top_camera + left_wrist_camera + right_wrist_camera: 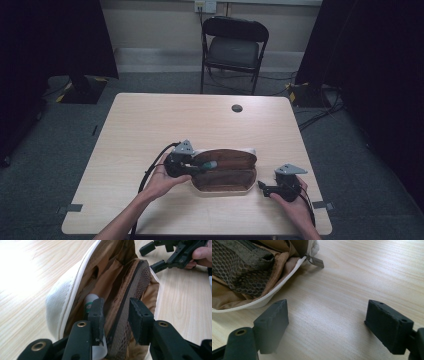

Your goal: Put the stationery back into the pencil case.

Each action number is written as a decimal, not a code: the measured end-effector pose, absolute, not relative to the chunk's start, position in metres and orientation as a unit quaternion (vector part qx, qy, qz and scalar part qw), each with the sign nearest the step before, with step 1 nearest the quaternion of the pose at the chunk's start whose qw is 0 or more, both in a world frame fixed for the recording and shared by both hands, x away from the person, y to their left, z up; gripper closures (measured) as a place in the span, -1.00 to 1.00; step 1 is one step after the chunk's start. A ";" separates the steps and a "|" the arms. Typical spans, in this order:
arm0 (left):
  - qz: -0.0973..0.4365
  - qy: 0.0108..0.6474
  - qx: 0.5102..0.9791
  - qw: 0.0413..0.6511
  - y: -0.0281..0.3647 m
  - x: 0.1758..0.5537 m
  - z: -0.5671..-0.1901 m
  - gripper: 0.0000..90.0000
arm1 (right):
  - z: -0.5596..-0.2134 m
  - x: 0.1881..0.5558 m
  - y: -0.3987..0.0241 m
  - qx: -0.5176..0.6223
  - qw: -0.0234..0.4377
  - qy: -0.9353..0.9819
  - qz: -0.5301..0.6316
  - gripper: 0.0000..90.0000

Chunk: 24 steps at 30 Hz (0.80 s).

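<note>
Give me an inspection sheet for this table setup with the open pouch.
Surface: light wooden table.
Job's things: pouch lying open, white outside, brown lining; white-green tube inside it.
Clutter: nothing seen; one dark round cap in the tabletop.
Grippers: left gripper fingers near together inside the pouch, beside the tube, hold unclear; right gripper open, nothing between, right of the pouch.
Cables: black cable trails from the left gripper; floor cables.
Surroundings: folding chair, dark curtains.
</note>
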<state>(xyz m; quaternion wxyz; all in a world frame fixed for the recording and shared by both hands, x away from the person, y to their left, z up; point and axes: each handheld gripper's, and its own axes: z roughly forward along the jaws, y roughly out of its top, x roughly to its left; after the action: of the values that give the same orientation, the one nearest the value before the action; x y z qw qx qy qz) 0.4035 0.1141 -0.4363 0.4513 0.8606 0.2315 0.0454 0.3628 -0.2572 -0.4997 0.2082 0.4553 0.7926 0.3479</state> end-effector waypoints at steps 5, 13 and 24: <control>0.048 0.228 0.859 0.456 0.122 0.395 -0.436 0.42 | -0.500 0.363 -0.257 0.454 0.207 0.793 0.349 -0.61; 0.055 0.247 0.857 0.449 0.146 0.391 -0.437 0.47 | -0.500 0.363 -0.257 0.454 0.207 0.793 0.349 -0.61; 0.057 0.258 0.863 0.430 0.140 0.399 -0.451 0.44 | -0.500 0.363 -0.257 0.454 0.207 0.793 0.349 -0.61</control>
<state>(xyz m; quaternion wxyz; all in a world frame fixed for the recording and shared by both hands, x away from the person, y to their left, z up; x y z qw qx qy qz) 0.3990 0.1398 -0.4512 0.4296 0.8634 0.2584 0.0573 0.3633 -0.2570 -0.4998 0.2071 0.4539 0.7933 0.3489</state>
